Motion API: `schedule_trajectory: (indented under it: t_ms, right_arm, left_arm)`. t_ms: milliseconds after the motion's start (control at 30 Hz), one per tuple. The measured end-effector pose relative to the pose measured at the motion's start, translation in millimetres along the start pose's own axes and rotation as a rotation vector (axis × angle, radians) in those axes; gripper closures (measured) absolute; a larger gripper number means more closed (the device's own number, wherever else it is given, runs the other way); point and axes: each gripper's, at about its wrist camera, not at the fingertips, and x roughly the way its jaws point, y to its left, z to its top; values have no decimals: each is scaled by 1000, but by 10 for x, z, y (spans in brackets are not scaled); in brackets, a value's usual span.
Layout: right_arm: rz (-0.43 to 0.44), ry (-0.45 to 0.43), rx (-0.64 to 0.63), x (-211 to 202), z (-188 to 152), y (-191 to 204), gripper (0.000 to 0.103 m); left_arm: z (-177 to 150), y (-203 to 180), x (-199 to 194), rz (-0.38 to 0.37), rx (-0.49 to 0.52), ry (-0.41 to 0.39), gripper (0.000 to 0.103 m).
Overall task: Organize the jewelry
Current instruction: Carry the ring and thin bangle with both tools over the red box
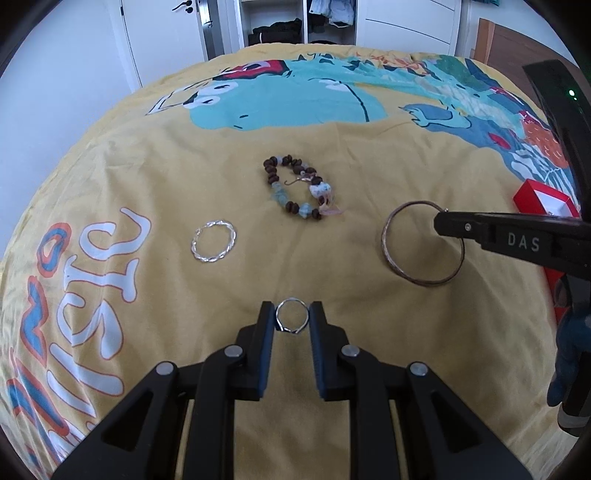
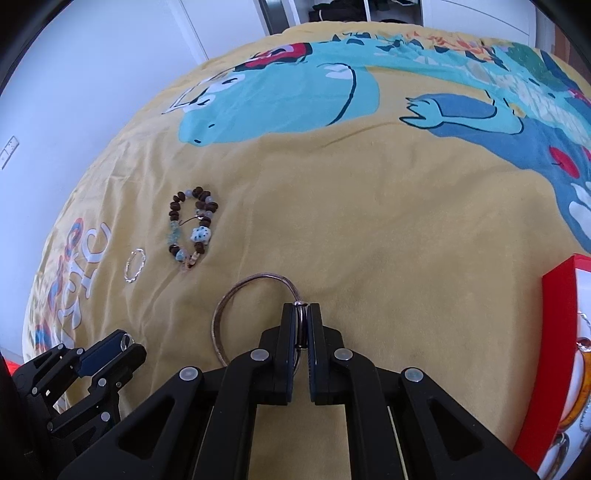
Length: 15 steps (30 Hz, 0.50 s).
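My left gripper (image 1: 291, 317) is shut on a small silver ring (image 1: 291, 315), held just above the yellow bedspread (image 1: 332, 166). My right gripper (image 2: 302, 321) is shut on the rim of a thin coppery bangle (image 2: 236, 291); in the left wrist view that bangle (image 1: 391, 254) hangs from the right gripper's fingers (image 1: 454, 225). A brown and pale blue bead bracelet (image 1: 295, 188) lies in the middle of the bed and shows in the right wrist view (image 2: 192, 229). A twisted silver bracelet (image 1: 213, 245) lies to its left and shows in the right wrist view (image 2: 135, 270).
A red jewelry box (image 2: 554, 350) with a white lining stands open at the right, also in the left wrist view (image 1: 543, 201). The left gripper (image 2: 103, 354) shows at the lower left of the right wrist view. White wardrobe doors and open shelves (image 1: 280, 22) stand behind the bed.
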Motion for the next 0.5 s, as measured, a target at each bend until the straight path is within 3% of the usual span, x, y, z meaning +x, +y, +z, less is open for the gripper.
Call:
schedule_trajectory:
  t_ms: [500]
  right_arm:
    - [-31, -123, 19, -944, -63, -187, 97]
  left_arm:
    - [255, -358, -538, -42, 66, -95, 86]
